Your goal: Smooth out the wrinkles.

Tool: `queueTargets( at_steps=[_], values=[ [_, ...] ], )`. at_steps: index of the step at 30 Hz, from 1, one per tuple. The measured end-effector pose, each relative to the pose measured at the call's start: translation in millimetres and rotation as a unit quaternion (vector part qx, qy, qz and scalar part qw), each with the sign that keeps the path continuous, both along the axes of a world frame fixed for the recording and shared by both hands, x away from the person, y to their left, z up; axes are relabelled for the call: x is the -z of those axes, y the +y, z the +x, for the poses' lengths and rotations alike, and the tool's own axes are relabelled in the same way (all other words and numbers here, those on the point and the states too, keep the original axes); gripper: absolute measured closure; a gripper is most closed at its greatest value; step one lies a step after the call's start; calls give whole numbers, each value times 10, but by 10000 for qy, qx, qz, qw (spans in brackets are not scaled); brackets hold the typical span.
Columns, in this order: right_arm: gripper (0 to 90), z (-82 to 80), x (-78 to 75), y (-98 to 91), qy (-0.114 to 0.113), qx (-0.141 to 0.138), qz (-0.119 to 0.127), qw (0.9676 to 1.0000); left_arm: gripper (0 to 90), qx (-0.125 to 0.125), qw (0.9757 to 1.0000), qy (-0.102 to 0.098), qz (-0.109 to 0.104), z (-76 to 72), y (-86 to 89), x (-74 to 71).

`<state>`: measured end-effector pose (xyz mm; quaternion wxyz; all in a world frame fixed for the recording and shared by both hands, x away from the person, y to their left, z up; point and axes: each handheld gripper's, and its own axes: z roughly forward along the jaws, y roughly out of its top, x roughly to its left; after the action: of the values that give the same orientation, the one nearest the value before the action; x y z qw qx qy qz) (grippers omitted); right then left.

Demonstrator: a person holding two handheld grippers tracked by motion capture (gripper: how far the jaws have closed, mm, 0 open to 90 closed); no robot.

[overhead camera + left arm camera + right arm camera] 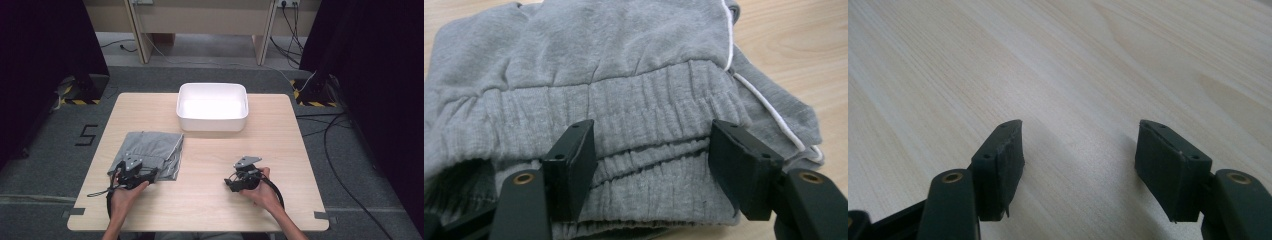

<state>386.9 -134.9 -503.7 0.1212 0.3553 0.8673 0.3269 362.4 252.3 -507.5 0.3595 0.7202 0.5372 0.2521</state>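
Folded garment [150, 152] on table [280, 150] left half; tub [212, 106] behind, at far edge; left gripper [137, 172] at garment's near edge, possibly touching; right gripper [245, 175] on bare wood, well apart

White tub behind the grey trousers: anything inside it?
The tub looks empty: its white floor shows bare in the high view. The strip behind its near wall is hidden. The trousers lie folded on the table.

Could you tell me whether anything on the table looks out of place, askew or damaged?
Nothing stands out. The folded grey garment lies flat on the table, with its white drawstring trailing off one side. The white tub sits square and undamaged near the far edge. No spills or damage show.
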Motion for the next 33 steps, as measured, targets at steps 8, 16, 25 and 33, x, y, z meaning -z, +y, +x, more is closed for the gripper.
queueTargets(
  at_steps=[8, 16, 25, 33],
  values=[
    [362, 19, -1, -22, 11, 62, 32, 10000, 352, -320, 9993, -26, 187, 116, -20, 18],
    [361, 31, -1, -30, 18, 65, 41, 10000, 352, -302, 9995, -22, 133, 165, 25, 5],
    [363, 61, -57, -93, 16, 182, 213, 9996, 278, -266, 9990, -256, -251, 65, 30, -85],
    [363, 144, -206, -240, -192, 492, 431, 9977, 259, -100, 9973, -401, -604, -207, -9, -214]
  ],
)
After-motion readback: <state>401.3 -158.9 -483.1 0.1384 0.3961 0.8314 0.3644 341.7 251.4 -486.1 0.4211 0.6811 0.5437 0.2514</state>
